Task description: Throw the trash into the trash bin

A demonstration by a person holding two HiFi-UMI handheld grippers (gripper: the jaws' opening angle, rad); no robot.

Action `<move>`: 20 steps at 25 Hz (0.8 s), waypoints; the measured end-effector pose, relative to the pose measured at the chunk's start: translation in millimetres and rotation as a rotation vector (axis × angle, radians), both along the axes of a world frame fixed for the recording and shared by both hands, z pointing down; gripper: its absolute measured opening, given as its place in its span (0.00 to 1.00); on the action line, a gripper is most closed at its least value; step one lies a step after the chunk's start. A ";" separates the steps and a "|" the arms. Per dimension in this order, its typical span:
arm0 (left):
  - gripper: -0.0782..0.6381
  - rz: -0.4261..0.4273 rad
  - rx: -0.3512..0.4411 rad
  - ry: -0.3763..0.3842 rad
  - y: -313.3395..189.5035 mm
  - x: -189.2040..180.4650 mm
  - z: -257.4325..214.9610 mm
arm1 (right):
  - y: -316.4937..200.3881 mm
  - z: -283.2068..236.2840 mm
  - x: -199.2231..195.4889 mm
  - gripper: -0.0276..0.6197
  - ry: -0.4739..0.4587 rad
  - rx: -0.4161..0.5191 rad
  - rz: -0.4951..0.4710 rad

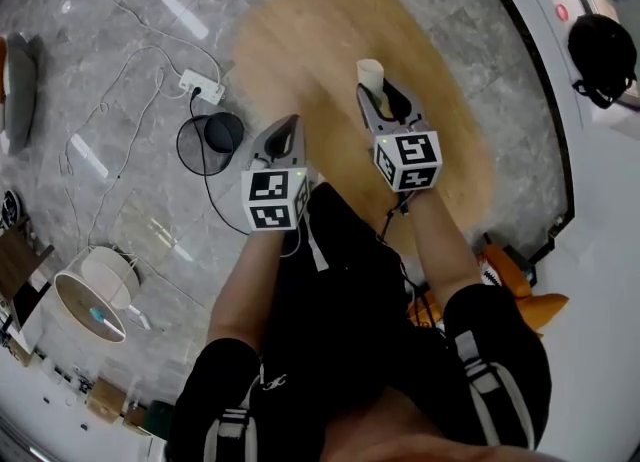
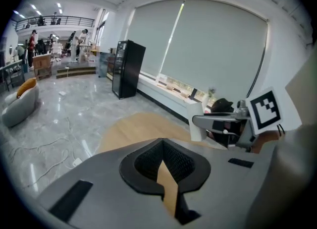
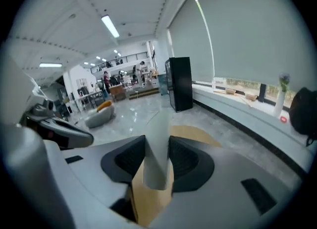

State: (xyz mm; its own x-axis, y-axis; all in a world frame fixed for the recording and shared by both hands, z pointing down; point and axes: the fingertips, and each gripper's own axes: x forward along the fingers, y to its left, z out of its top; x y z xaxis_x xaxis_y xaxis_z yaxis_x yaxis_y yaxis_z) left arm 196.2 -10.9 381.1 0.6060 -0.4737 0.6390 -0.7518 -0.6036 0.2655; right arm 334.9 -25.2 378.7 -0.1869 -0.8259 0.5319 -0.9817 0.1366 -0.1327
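Trash (image 3: 157, 148), a pale tube-like piece, poss. a paper cup or roll, sits upright btw the jaws of the right hand-held gripper (image 1: 380, 98). The jaws are clamped on its sides w/ its top poking out at 12 o'clock, so it's carried clear above the oval wooden tabletop (image 1: 320, 20), not resting on it. Left hand-held gripper (image 1: 288, 128) is closed to a slit w/ nothing in it, prob. just parked out of the way. Black mesh trash bin (image 1: 190, 155) stands on the grey floor (image 1: 120, 10) at approx 8 o'clock from the trash, well apart, near the left one's tip. Looks like the carry is on, drop not yet done; next needs a swing over to the bin mouth.
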 end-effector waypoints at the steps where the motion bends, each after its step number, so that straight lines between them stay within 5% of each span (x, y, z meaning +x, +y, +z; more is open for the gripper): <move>1: 0.13 -0.017 0.003 0.005 -1.6 -8.0 -2.9 | 3.5 -5.7 -18.2 0.28 -0.043 0.008 0.000; 5: 0.13 -0.132 0.008 0.010 -11.4 -66.6 -1.8 | 7.8 -13.6 -90.6 0.28 -0.129 0.006 -0.046; 20: 0.13 -0.520 -0.122 -0.028 -7.3 -362.3 94.3 | -19.4 83.7 -382.8 0.28 -0.207 -0.210 -0.402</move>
